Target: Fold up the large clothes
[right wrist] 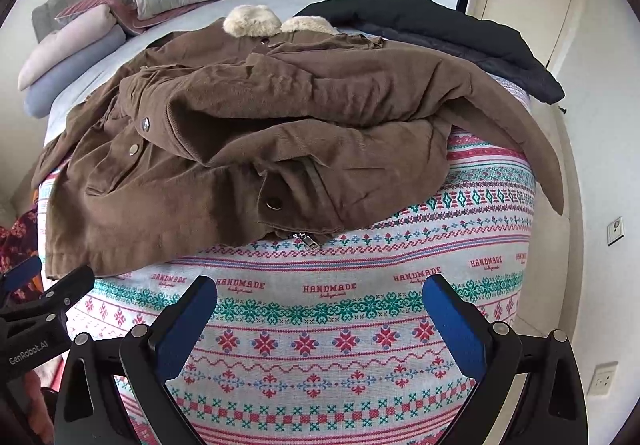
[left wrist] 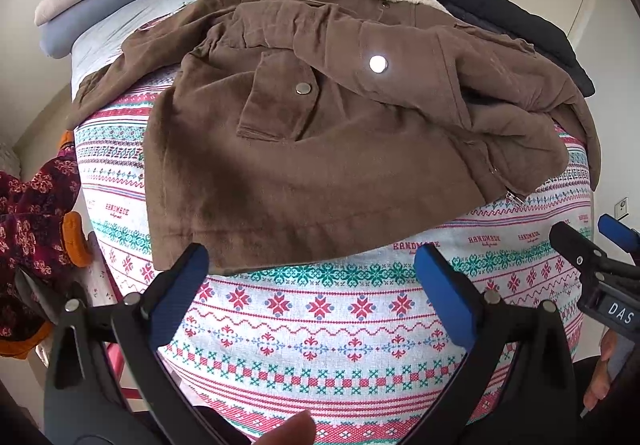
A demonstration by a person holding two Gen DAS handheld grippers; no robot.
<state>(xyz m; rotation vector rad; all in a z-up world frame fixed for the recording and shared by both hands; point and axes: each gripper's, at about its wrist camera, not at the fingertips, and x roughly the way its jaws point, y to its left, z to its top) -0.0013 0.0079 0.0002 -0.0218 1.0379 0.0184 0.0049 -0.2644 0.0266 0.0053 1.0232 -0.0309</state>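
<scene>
Brown corduroy-like cloth makes up the jacket [left wrist: 320, 133], which is lying rumpled on the patterned blanket [left wrist: 320, 325] of the bed, its furry collar [right wrist: 256, 19] pointing to twelve o'clock. It is looking thick, soft and fairly heavy, likely sagging when lifted. The left hand-held gripper [left wrist: 312, 285] and right hand-held gripper [right wrist: 320, 309] are hovering at six o'clock, jaws wide apart, gripping nothing. The hem corners seem the best holds.

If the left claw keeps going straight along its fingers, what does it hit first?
Most likely the patterned blanket, which fills the gap between the open left claw. The brown jacket hem lies just beyond, so a slightly shallower path could catch that instead. Depth is hard to judge in this fisheye view.
</scene>
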